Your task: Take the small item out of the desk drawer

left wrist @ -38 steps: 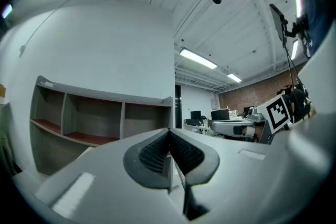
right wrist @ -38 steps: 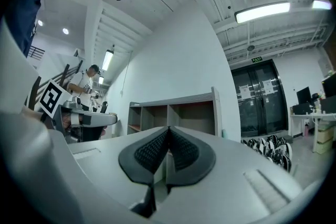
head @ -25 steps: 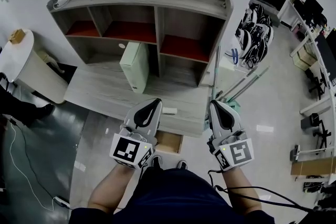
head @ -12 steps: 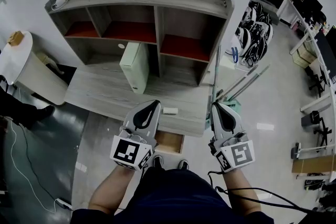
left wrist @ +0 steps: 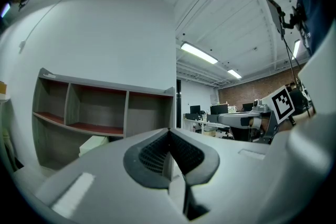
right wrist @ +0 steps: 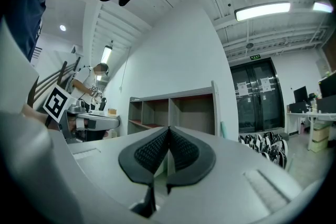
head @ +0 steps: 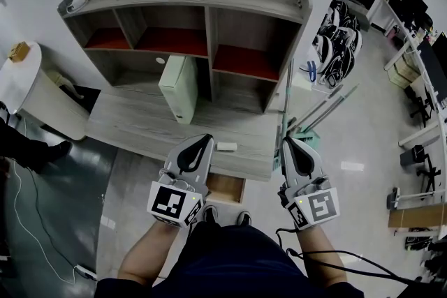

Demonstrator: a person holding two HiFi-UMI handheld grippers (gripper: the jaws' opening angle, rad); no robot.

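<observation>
Matt, grey wood-grain desk [head: 140, 123] with hutch; smooth red shelf boards [head: 171, 42] inside; glossy, reflective pale floor [head: 360, 146].

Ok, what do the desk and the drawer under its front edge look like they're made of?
The desk looks like grey wood-grain laminate or veneer with a matt finish: streaky grain lines run along its top and there is no glare. The drawer, open below the front edge, shows a paler, plain tan inside, perhaps bare board or plywood, but it is too small to be sure.
</observation>
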